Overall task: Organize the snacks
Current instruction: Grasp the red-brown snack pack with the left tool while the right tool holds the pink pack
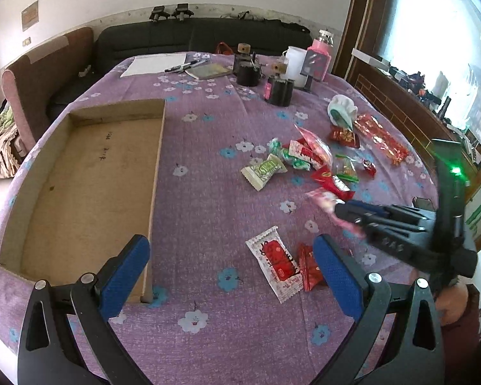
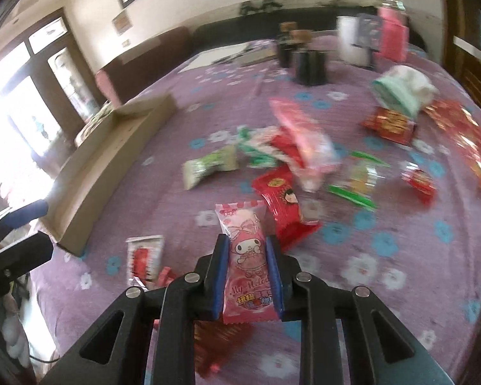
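Note:
My right gripper [image 2: 244, 243] is shut on a pink My Melody snack packet [image 2: 245, 250] and holds it above the purple floral tablecloth [image 2: 384, 256]; it shows blurred in the left wrist view [image 1: 340, 207]. My left gripper [image 1: 231, 256] is open and empty, low over the cloth beside the shallow cardboard tray [image 1: 89, 173]. A white-and-red packet [image 1: 274, 263] and a small red packet [image 1: 308, 268] lie between its fingers. Several loose snacks [image 1: 308, 160] lie scattered further back, among them a green-white packet [image 1: 263, 171]. The tray [image 2: 112, 160] holds nothing.
Dark cups [image 1: 279, 91], a white jug [image 1: 293, 61], a pink bottle [image 1: 319, 54], pens and papers [image 1: 154, 64] stand at the table's far end. A white-green pouch [image 1: 341, 110] lies at the right. A sofa [image 1: 192, 38] runs behind the table.

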A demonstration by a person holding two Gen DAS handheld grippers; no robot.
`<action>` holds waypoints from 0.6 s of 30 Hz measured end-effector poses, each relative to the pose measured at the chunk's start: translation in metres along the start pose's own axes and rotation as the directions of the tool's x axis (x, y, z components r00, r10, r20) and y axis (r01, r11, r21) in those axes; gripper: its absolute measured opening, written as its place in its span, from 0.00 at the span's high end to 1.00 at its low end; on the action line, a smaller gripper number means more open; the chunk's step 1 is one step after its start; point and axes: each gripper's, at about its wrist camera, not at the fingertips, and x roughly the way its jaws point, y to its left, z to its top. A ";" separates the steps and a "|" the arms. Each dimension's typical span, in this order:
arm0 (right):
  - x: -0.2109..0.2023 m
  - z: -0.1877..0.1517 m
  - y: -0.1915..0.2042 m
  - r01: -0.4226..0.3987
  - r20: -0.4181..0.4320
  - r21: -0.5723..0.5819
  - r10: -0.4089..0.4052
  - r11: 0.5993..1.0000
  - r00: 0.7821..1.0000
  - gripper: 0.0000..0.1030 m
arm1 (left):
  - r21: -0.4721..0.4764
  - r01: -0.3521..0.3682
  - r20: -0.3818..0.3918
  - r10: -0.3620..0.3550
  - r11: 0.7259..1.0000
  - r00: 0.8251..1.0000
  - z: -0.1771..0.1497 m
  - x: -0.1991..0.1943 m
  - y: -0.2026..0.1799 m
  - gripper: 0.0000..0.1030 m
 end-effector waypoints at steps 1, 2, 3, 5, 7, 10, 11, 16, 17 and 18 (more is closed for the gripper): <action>-0.003 -0.002 -0.005 0.007 0.009 0.014 -0.007 1.000 1.000 0.77 | 0.001 0.003 -0.003 -0.003 1.000 1.000 0.000 0.002 -0.001 0.00; -0.006 -0.004 -0.010 0.013 0.019 0.028 -0.013 1.000 1.000 0.77 | 0.003 0.008 -0.005 -0.008 1.000 1.000 -0.001 0.003 -0.002 0.00; -0.007 -0.006 -0.015 0.020 0.026 0.039 -0.021 0.999 0.999 0.77 | 0.009 0.017 -0.007 -0.017 1.000 1.000 -0.002 0.005 -0.005 0.00; -0.008 -0.010 -0.024 0.057 0.042 0.052 -0.059 0.997 0.997 0.77 | 0.040 0.040 -0.010 -0.039 0.998 0.999 -0.004 0.007 -0.014 0.00; -0.008 -0.012 -0.030 0.081 0.053 0.070 -0.084 0.994 0.995 0.76 | 0.097 0.063 -0.010 -0.062 0.993 0.998 -0.009 0.010 -0.028 0.01; -0.009 -0.011 -0.037 0.085 0.063 0.094 -0.092 0.992 0.994 0.73 | 0.202 0.096 -0.002 -0.098 0.975 0.995 -0.015 0.014 -0.052 0.01; -0.008 -0.011 -0.040 0.074 0.057 0.105 -0.081 0.992 0.995 0.73 | 0.243 0.104 0.003 -0.109 0.964 0.994 -0.017 0.016 -0.060 0.01; -0.008 -0.013 -0.050 0.030 0.053 0.144 -0.038 0.989 0.998 0.71 | 0.526 0.149 -0.017 -0.164 0.837 0.986 -0.022 0.031 -0.103 0.01; -0.008 -0.013 -0.051 0.026 0.052 0.147 -0.034 0.989 0.998 0.71 | 0.559 0.156 -0.033 -0.167 0.814 0.985 -0.022 0.035 -0.109 0.01; -0.007 -0.012 -0.051 0.023 0.051 0.150 -0.031 0.988 0.998 0.71 | 0.590 0.169 -0.053 -0.171 0.789 0.984 -0.021 0.041 -0.115 0.01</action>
